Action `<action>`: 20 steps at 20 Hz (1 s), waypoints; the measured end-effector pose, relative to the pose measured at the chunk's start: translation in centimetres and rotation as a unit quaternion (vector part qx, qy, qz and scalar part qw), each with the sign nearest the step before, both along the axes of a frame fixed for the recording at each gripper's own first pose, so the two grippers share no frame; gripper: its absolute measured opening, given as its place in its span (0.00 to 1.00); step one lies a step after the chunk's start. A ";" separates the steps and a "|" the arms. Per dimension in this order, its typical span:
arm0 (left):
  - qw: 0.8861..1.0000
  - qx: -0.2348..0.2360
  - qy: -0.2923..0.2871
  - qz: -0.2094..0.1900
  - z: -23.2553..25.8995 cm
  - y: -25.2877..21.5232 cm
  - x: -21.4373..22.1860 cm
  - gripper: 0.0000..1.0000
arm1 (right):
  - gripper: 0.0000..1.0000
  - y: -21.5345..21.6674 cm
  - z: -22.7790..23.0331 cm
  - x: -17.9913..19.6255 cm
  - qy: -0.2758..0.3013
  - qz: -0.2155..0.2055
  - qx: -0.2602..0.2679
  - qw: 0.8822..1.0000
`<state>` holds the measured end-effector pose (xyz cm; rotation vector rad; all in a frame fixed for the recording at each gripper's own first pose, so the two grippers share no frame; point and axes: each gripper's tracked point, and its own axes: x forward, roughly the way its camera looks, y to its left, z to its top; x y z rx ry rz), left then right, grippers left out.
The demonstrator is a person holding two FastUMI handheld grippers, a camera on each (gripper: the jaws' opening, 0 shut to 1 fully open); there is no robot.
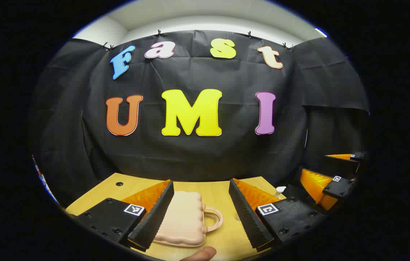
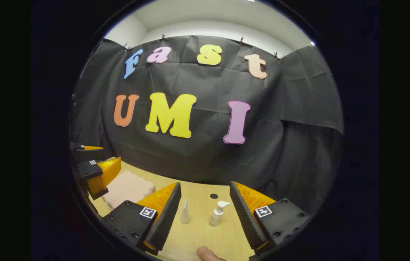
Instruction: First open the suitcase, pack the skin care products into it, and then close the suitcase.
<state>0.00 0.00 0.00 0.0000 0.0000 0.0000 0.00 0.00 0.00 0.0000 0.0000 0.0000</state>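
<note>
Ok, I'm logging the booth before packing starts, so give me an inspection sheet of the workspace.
Surface: wooden table, small dark hole near the far edge.
Job's things: pink suitcase lies flat and closed, handle toward the right; pump bottle and cone-shaped tube stand upright, apart.
Clutter: nothing seen.
Grippers: left gripper open, suitcase between its fingers, not touching; right gripper open, aimed at the two products.
Cables: nothing seen.
Surroundings: black cloth wall, white wall above it.

Closed pink suitcase [image 1: 183, 219] lies flat; pump bottle [image 2: 217, 214] and cone-shaped tube [image 2: 184, 212] stand upright.
</note>
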 end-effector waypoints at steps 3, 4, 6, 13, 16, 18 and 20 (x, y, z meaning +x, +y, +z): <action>1.000 0.001 0.000 0.004 -0.1 0.0 0.0 0.97 | 0.80 0.6 0.1 0.1 -0.003 0.011 -0.007 1.000; 1.000 0.000 0.004 0.005 -0.4 -0.2 0.1 0.97 | 0.80 0.7 0.0 0.1 -0.003 0.012 -0.009 1.000; 1.000 0.000 0.009 0.002 -0.6 -0.5 0.1 0.97 | 0.80 1.0 0.0 0.1 -0.004 0.018 -0.010 1.000; 1.000 0.009 0.004 0.001 -0.3 -0.9 0.6 0.97 | 0.80 1.0 -0.6 0.6 0.009 0.023 -0.015 1.000; 1.000 0.004 0.004 0.003 -0.2 -0.9 0.8 0.97 | 0.80 0.4 0.0 0.8 0.000 0.012 -0.013 1.000; 1.000 0.003 0.003 0.003 -0.2 -0.8 1.0 0.97 | 0.80 0.2 0.0 1.0 -0.001 0.009 -0.011 1.000; 1.000 0.014 0.003 0.000 -0.7 -0.9 1.4 0.97 | 0.79 0.0 -0.1 1.2 -0.001 0.006 -0.012 1.000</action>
